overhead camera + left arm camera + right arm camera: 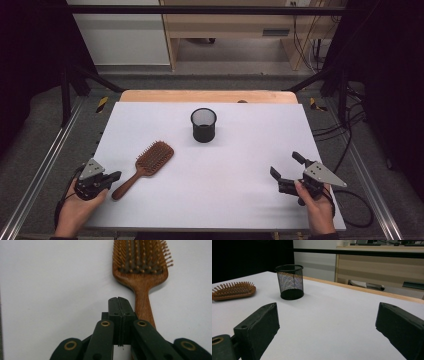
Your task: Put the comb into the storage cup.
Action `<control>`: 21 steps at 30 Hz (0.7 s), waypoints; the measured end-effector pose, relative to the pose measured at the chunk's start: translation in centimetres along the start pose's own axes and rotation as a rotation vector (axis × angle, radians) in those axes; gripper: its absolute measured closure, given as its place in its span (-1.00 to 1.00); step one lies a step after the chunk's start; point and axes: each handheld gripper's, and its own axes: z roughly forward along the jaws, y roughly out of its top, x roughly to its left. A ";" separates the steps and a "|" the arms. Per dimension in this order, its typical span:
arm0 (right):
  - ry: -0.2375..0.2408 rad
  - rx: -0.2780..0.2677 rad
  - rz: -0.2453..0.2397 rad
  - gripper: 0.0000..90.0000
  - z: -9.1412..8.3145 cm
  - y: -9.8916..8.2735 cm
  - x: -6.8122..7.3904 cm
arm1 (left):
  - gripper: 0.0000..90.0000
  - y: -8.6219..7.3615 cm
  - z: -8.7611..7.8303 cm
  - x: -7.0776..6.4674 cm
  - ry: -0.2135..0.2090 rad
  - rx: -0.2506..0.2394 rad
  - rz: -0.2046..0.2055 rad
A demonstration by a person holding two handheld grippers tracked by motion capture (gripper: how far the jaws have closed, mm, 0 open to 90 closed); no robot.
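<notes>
Currently left claw (114,176) pressed together, empty, beside hairbrush (145,167) handle; right claw (286,167) spread. Risk: left nudges handle, brush skids toward mesh cup (203,125) at 1 o'clock.

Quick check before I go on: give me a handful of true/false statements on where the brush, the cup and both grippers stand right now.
1. The left gripper is shut, with nothing between its jaws. True.
2. The left gripper holds the brush by the handle. False: the handle lies on the table beside the closed jaws, not between them.
3. The right gripper is open. True.
4. The brush lies inside the cup. False: it lies on the white table, bristles up, nearer the person and to the left of the cup.
5. The cup is tipped on its side. False: it stands upright, mouth up.
</notes>
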 end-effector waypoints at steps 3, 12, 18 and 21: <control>0.000 0.002 0.000 -0.89 0.0 0.0 0.0 | 0.79 0.5 -0.5 0.0 0.026 -0.021 0.005; -0.005 -0.011 -0.010 -0.90 0.1 0.2 0.4 | -0.52 2.8 -0.2 -1.5 0.060 -0.021 0.014; 0.018 -0.013 -0.020 -0.91 0.2 0.2 0.7 | -0.81 4.2 0.8 -2.1 0.010 0.062 0.002; 0.020 -0.014 -0.020 -0.91 0.2 0.3 0.7 | -0.81 4.9 1.1 -2.1 -0.001 0.116 0.010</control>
